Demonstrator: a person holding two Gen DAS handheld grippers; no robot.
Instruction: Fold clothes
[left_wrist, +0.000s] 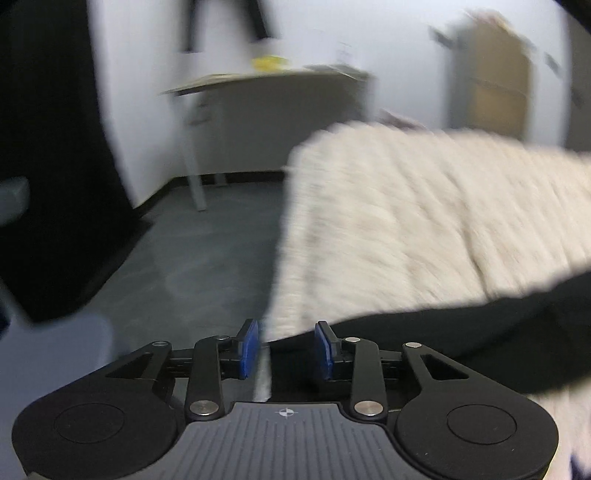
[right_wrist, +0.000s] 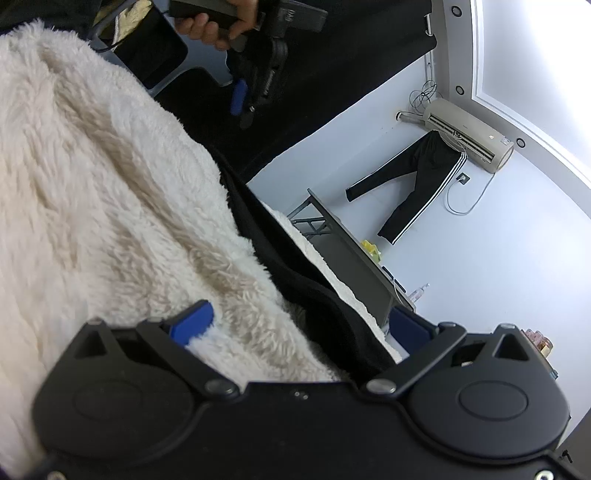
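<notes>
The right gripper (right_wrist: 299, 325) pinches a bunched fold of the fleece-lined jacket (right_wrist: 110, 192), which spreads away ahead of it. The left gripper (left_wrist: 286, 349) stands slightly spread with nothing between its pads, the jacket just beyond them.

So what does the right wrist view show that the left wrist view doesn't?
Only the right wrist view shows the air conditioner, the black striped trousers hanging under it, and a hand holding the left tool. Only the left wrist view shows the grey floor and a brown cardboard box. Both show the cream fleece garment with black fabric, and the desk.
</notes>
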